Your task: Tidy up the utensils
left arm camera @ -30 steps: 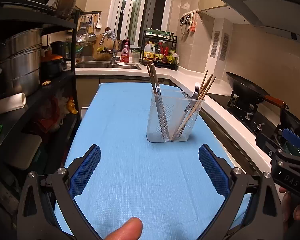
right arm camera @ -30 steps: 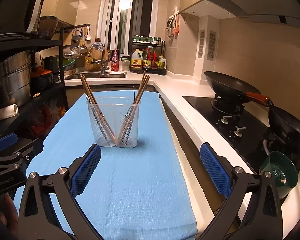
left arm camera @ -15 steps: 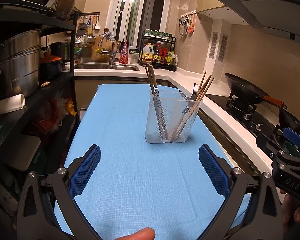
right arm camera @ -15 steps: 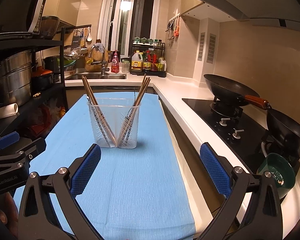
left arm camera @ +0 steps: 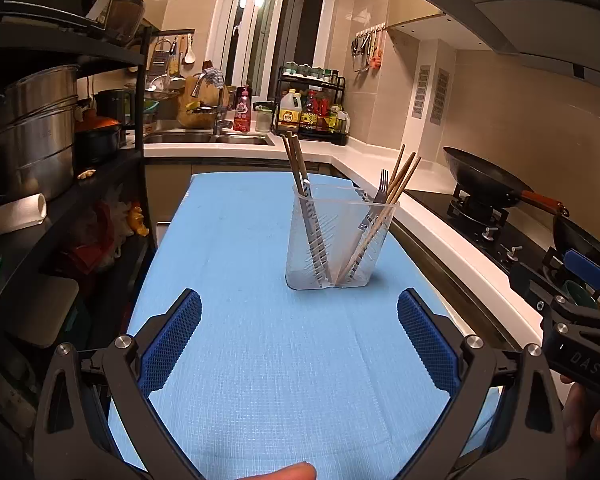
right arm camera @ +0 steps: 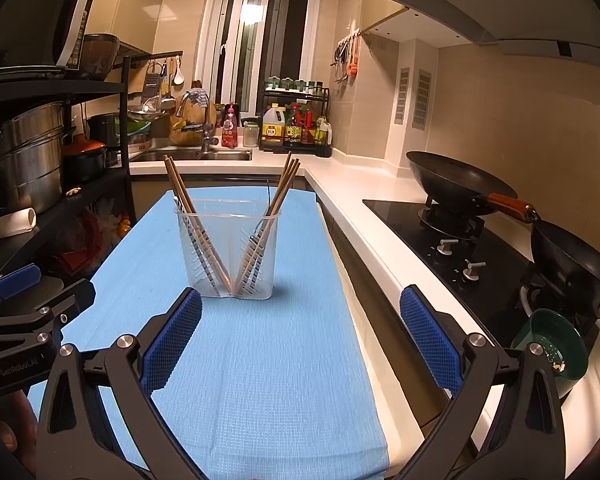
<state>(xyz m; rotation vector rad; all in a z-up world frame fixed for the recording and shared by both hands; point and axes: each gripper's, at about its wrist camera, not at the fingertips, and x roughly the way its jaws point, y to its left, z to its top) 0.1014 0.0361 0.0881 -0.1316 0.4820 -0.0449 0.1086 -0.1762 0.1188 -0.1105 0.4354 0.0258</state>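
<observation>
Left hand-held gripper (left arm camera: 299, 332) wide apart, holding nothing, over blue mat (left arm camera: 260, 380). Right hand-held gripper (right arm camera: 300, 332) same: wide, nothing in it. Past both, clear holder (right arm camera: 227, 254) stands upright on mat. Chopsticks (right arm camera: 188, 208) lean left inside, more chopsticks (left arm camera: 396, 184) and fork (left arm camera: 381, 188) lean right. Sink (right arm camera: 188, 155) far back.

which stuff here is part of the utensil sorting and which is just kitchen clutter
Part of the job:
clear utensil holder
chopsticks leaning in it
fork in it
blue mat under it
left gripper and right gripper, both open and empty

Just lying about:
wok on the stove
green bowl
steel pots
sauce bottles
</observation>
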